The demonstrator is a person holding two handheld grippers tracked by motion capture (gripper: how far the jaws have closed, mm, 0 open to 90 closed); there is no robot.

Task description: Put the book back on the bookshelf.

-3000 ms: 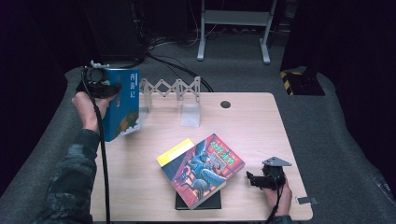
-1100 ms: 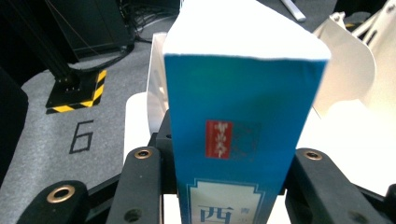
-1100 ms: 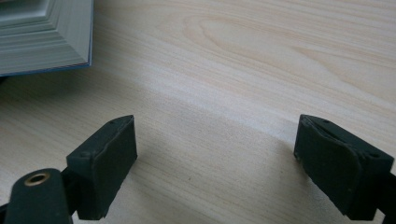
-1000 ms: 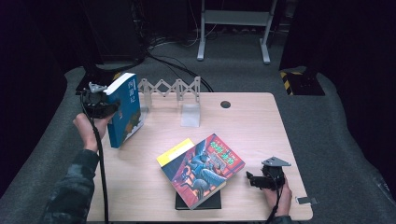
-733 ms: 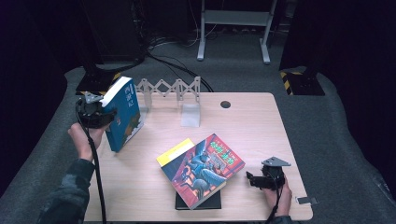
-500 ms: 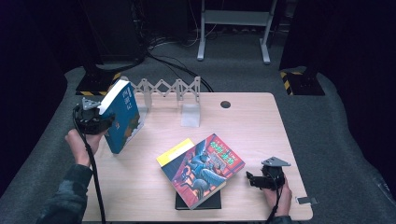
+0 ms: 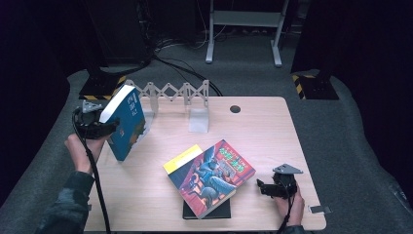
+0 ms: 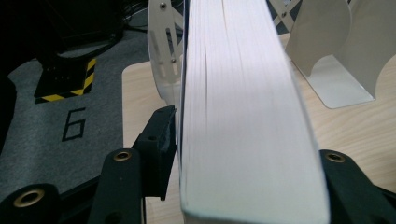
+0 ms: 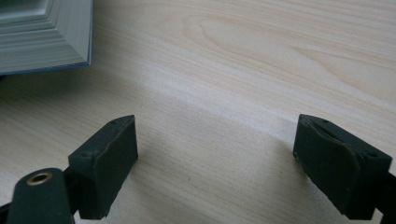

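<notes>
A thick blue book (image 7: 125, 122) stands tilted on its lower corner at the table's left edge, its white page edge (image 8: 243, 116) facing the left gripper view. My left gripper (image 7: 95, 127) straddles it from the left. Its jaws have just been opening and the book is still between them, the left pad (image 8: 159, 140) close beside the cover. My right gripper (image 7: 265, 187) rests low at the front right, open (image 9: 215, 154) over bare wood. A colourful illustrated book (image 7: 212, 178) lies on a black book (image 7: 207, 213) just left of it.
A white folding book rack (image 7: 170, 91) runs along the table's far side, with a white bookend (image 7: 198, 119) in front of it. A round cable hole (image 7: 235, 108) sits near the far edge. Grey carpet surrounds the wooden table (image 7: 272, 136).
My left hand has carried the blue book away from the rack, leftward and toward me, and the book tilts more. The right gripper has stayed where it was.
</notes>
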